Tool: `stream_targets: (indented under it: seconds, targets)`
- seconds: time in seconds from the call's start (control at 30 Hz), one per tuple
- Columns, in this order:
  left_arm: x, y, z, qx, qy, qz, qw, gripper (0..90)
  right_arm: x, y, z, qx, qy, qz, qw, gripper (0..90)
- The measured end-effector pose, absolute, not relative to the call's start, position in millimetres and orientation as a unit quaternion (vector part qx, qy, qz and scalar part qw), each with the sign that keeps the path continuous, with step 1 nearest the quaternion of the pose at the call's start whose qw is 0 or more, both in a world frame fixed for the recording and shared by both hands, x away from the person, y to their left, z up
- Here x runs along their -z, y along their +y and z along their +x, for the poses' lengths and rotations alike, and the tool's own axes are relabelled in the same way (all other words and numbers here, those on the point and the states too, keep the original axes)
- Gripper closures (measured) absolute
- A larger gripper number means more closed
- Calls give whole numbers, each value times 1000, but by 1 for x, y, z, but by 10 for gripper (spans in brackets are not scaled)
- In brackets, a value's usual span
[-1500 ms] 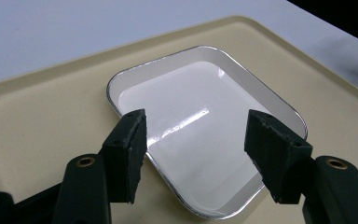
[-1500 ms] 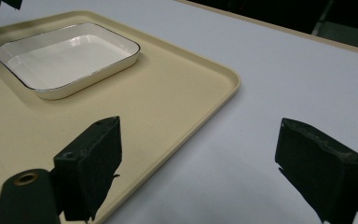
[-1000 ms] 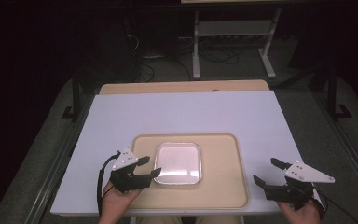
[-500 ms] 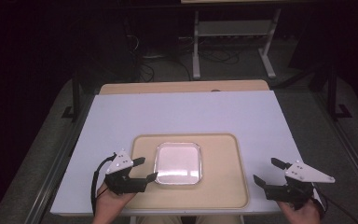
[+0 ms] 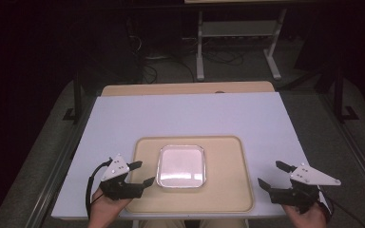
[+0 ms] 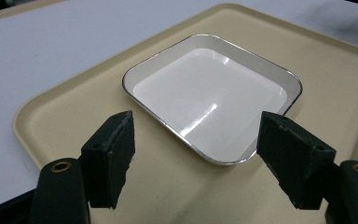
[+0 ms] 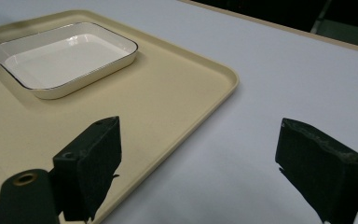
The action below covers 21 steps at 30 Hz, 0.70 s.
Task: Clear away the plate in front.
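Observation:
A white square dish [image 5: 181, 166] with a thin dark rim lies empty in the middle of a beige tray [image 5: 228, 161] on the white table top [image 5: 185, 116]. My left gripper [image 5: 146, 172] hovers over the tray's front left part, just left of the dish. Its jaws have just been opening and now stand open with nothing between them. In the left gripper view the dish [image 6: 214, 88] lies just beyond the gripper [image 6: 203, 158], on the tray [image 6: 74, 112]. My right gripper [image 5: 268, 173] is open over the table, right of the tray. In its view [image 7: 200, 172] the tray's edge [image 7: 168, 93] runs under the left jaw and the dish [image 7: 65, 56] lies far left.
The table's front edge runs just under both hands. A wooden strip [image 5: 185, 88] borders the far edge. Beyond it on the dark floor stand a metal rack [image 5: 237, 42] and loose cables [image 5: 157, 61]. Bare white table lies left, right and behind the tray.
My left gripper has drawn back to the left, away from the dish's edge, and its jaws have spread wider. The right gripper, the dish and the tray have not moved.

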State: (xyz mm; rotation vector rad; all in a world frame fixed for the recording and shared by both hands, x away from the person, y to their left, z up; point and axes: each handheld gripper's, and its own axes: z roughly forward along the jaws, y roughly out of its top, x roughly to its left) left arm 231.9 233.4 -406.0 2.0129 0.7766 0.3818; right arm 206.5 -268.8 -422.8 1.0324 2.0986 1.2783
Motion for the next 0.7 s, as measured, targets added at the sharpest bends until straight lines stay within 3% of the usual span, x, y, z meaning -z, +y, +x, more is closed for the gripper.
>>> stream_targets:
  seconds: [0.7]
  targets:
    - [410, 263, 221, -171, 327, 809, 458, 233, 423, -268, 207, -464, 767, 376, 235, 133]
